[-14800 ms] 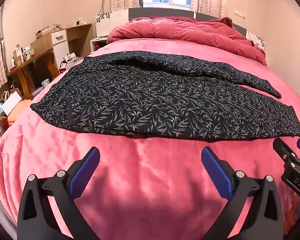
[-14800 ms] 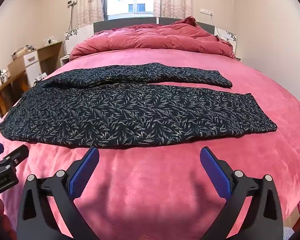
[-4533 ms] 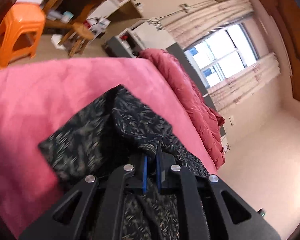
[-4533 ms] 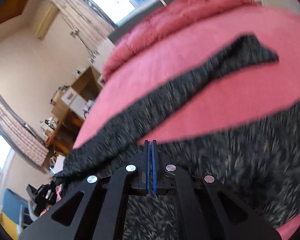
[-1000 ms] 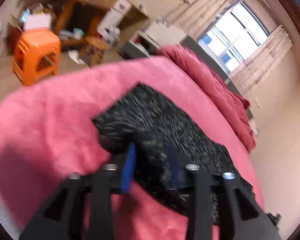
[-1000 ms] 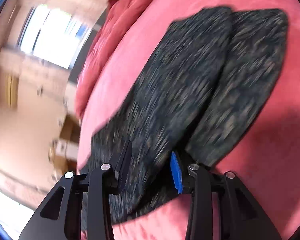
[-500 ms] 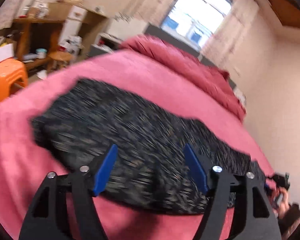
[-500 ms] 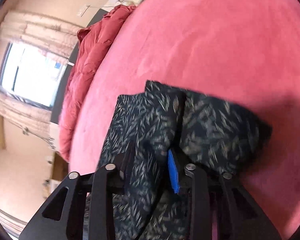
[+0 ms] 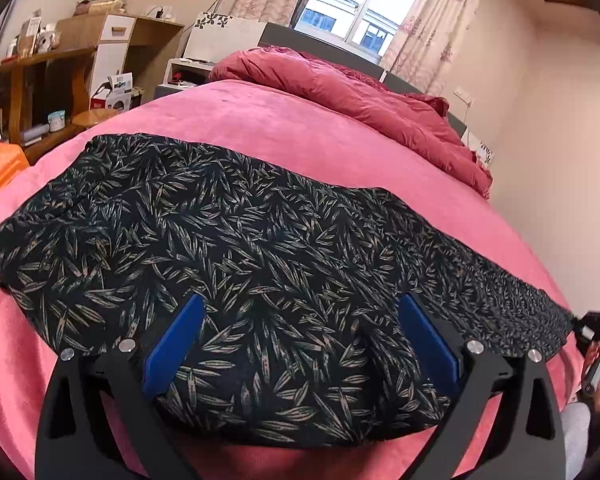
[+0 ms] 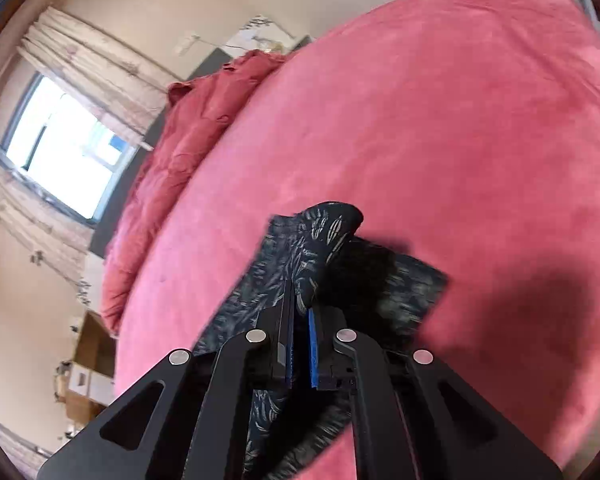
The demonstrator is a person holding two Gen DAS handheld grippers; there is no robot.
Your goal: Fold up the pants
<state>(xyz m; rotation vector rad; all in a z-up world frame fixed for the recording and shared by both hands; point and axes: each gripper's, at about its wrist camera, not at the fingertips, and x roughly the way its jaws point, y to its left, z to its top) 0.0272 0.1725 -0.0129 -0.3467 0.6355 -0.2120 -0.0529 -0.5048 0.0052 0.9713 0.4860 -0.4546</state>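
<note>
- We see the pants [image 9: 260, 248], black with a pale leaf print, lying folded lengthwise across the pink bedspread [image 9: 320, 140], waist end near our left, legs running off to the right.
- Our left gripper [image 9: 300, 344] hovers over the waist end, its blue fingers [image 9: 172, 344] spread wide, holding nothing.
- Our right gripper [image 10: 300, 344] is clamped on a bunched fold of the leg hem.
- Behind lie a crumpled red duvet [image 9: 340, 92], a curtained window [image 9: 352, 12] and a wooden desk [image 9: 44, 68].
</note>
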